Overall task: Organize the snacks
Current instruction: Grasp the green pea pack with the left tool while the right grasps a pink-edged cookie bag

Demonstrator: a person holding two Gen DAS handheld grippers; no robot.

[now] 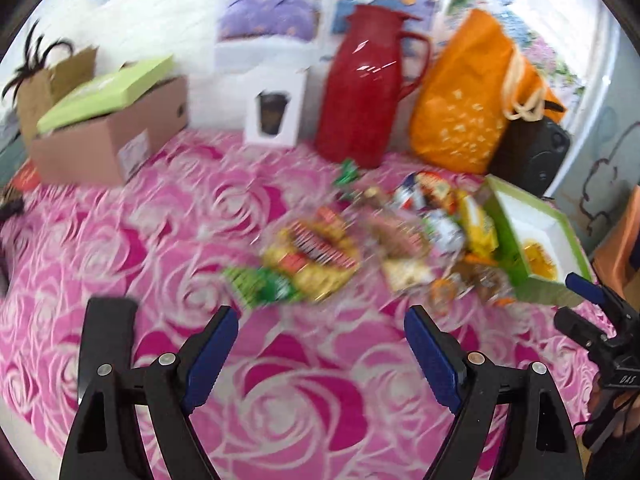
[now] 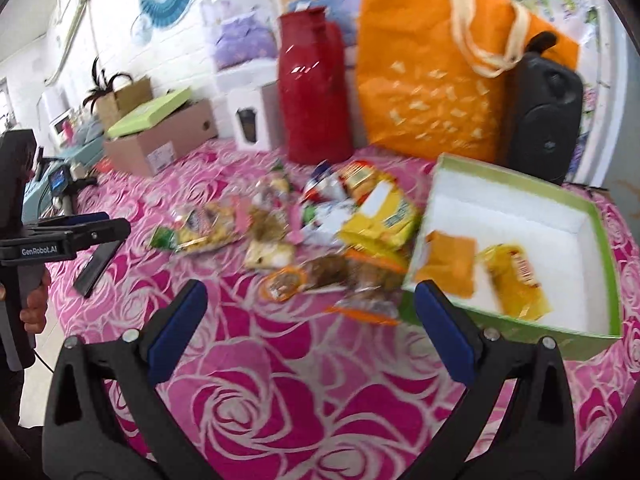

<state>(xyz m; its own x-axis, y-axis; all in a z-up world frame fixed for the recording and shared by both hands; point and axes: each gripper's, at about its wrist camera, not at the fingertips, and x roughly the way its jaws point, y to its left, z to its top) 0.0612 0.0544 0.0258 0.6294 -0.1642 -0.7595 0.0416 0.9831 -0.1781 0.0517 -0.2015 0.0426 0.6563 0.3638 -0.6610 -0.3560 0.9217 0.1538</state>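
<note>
A heap of mixed snack packets [image 2: 320,224] lies on the pink rose tablecloth, left of an open green box [image 2: 516,178] with a white inside. An orange packet [image 2: 450,264] and a yellow packet [image 2: 516,280] lie in the box. My right gripper [image 2: 312,292] is open and empty, near the heap's front edge and the box's near corner. My left gripper [image 1: 322,320] is open and empty too, short of the heap [image 1: 360,240]. In the left wrist view the green box [image 1: 520,200] is at the right, with the right gripper [image 1: 576,304] just in front of it. The left gripper [image 2: 106,244] shows at the right wrist view's left edge.
Along the back wall stand a red jug [image 2: 314,92], an orange bag [image 2: 432,72], a black speaker [image 2: 544,112], a white carton with a cup picture [image 1: 276,108] and a cardboard box [image 1: 108,136] under a green lid [image 1: 108,88]. Both views are blurred.
</note>
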